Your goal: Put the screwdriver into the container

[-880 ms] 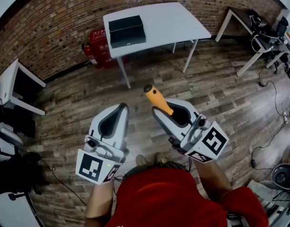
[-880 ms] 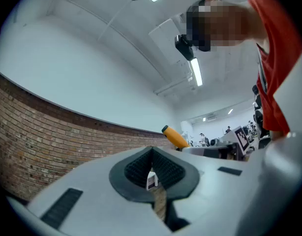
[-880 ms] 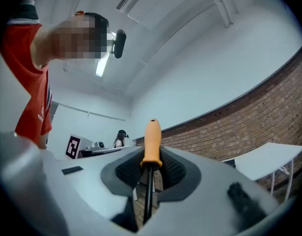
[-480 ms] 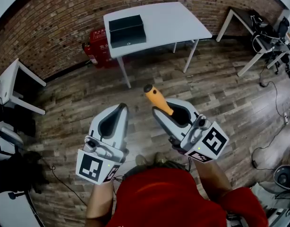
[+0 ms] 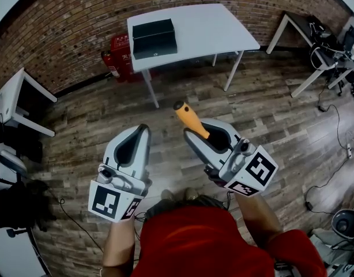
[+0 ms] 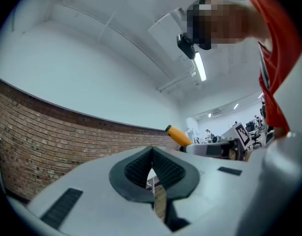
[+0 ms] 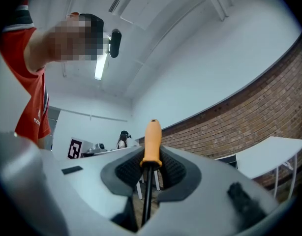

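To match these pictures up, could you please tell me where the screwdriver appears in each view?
Head view: screwdriver at centre, held by the right gripper.
Left gripper view: screwdriver handle just right of centre.
Right gripper view: screwdriver centre, upright between the tongs.
Shared landmark: the brick wall.

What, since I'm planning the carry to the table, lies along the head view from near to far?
Red shirt → screwdriver in the right gripper → black container → brick wall.
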`<move>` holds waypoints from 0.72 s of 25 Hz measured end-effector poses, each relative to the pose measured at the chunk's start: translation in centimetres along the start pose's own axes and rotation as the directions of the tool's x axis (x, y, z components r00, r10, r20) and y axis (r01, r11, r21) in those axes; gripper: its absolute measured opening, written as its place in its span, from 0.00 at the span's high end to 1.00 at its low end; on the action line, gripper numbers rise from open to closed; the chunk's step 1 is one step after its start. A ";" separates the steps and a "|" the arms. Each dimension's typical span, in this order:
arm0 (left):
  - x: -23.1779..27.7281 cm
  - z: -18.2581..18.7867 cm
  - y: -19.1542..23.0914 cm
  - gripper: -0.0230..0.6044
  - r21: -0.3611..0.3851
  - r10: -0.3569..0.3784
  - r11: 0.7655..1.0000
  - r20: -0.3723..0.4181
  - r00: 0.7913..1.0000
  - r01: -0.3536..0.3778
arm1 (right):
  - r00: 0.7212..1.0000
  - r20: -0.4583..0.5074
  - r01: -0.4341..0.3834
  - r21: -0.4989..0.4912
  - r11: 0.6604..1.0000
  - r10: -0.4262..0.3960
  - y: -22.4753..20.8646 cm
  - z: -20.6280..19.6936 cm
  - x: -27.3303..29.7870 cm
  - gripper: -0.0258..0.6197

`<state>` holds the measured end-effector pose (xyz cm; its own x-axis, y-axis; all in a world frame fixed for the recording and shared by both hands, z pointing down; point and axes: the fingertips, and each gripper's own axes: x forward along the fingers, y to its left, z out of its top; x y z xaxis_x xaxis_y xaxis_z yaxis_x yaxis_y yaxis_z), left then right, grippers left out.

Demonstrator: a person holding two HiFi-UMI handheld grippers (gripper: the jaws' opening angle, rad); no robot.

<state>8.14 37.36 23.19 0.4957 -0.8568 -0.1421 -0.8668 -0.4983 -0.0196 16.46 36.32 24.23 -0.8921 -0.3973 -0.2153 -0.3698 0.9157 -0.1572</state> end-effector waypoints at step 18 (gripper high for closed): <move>3.9 -1.9 3.2 0.94 0.015 0.036 0.999 -0.018 0.999 -0.036 | 0.999 -0.022 -0.025 -0.024 0.999 0.024 -5.1 -0.4 1.8 0.83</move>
<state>7.42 32.13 24.42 0.4649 -0.8764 -0.1254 -0.8848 -0.4651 -0.0297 16.66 31.01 24.99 -0.9062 -0.3737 -0.1977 -0.3538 0.9263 -0.1292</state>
